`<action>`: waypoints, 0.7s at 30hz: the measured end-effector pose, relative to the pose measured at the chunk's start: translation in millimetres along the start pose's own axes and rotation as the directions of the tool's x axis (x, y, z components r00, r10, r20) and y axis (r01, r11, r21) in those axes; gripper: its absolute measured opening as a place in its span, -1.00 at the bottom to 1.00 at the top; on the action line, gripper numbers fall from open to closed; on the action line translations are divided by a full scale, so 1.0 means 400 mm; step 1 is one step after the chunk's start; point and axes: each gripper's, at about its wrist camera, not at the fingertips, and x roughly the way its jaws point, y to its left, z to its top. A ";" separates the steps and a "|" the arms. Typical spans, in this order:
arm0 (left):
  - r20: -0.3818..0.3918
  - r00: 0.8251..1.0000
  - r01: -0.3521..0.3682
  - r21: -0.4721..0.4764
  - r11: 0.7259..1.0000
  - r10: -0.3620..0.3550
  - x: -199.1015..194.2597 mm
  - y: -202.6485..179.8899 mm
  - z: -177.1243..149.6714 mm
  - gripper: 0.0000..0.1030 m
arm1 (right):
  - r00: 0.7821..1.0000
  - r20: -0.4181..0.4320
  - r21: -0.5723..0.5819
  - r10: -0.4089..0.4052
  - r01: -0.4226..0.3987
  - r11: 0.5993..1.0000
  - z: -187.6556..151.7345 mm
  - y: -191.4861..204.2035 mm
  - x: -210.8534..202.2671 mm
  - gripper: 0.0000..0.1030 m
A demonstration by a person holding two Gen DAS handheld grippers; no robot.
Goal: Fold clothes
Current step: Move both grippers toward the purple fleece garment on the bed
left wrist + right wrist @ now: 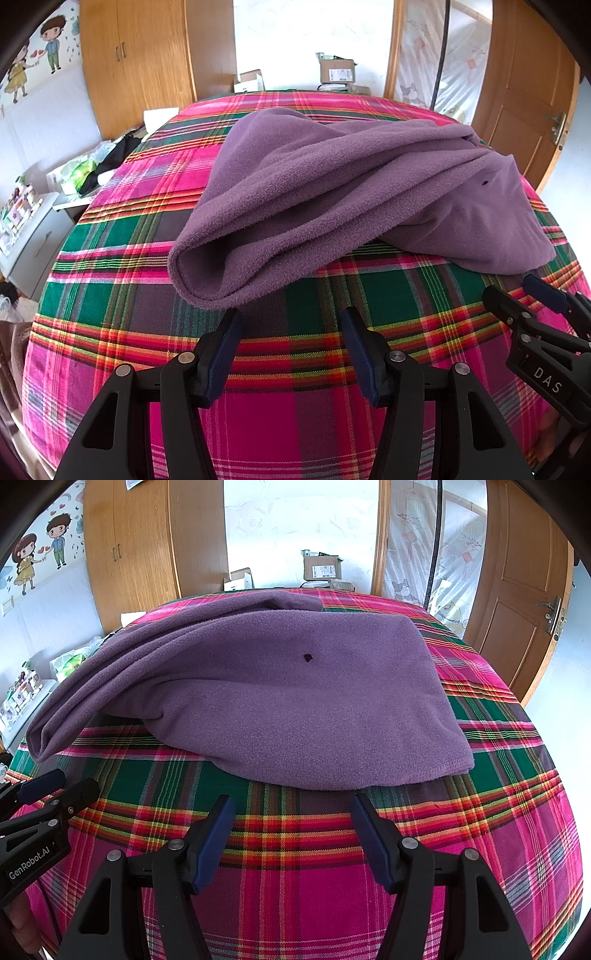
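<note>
Item: purple fleece garment, loosely bunched, lying on a bed under a plaid bedspread of pink, green, red and yellow. Condition: a small dark hole in the upper face; the right part lies fairly flat with a stitched hem toward the near edge, the left part is gathered into long folds ending in a rolled tube-like opening. Left gripper: jaws released and spread wide, blue-padded, holding nothing, poised just short of the rolled opening, the left pad near the fabric's edge; whether it touches cannot be told. Right gripper: jaws likewise released, empty, placed just before the hemmed near edge of the garment. Each gripper shows at the side of the other's view. Surroundings: wooden wardrobe at back left, wooden door at right, cardboard box beyond the bed, cartoon wall stickers at left, white bedside cabinet with clutter.
</note>
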 end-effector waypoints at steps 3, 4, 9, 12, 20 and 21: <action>-0.001 1.000 0.000 0.000 1.000 0.000 -0.003 0.001 0.003 0.12 | 1.000 0.000 0.000 0.000 0.000 1.000 -0.001 0.000 0.000 0.27; -0.002 1.000 0.001 0.000 1.000 -0.001 -0.004 0.002 0.003 0.12 | 1.000 0.000 0.000 0.000 0.000 1.000 -0.001 0.000 0.000 0.27; -0.004 1.000 0.002 0.000 1.000 -0.002 -0.008 0.001 0.012 0.12 | 1.000 0.000 0.000 0.000 0.000 1.000 -0.001 0.000 0.000 0.27; -0.008 1.000 0.006 0.004 1.000 -0.006 -0.005 -0.005 0.015 0.12 | 1.000 0.000 0.000 0.002 -0.002 1.000 -0.002 0.000 0.000 0.27; -0.021 0.999 0.048 0.037 0.998 -0.047 -0.006 -0.009 0.020 0.22 | 1.000 -0.003 -0.004 0.010 -0.010 1.000 0.000 0.004 -0.004 0.34; -0.020 0.999 0.047 0.043 0.998 -0.046 -0.005 -0.010 0.022 0.23 | 1.000 -0.003 -0.005 0.009 -0.009 1.000 0.001 0.003 -0.004 0.34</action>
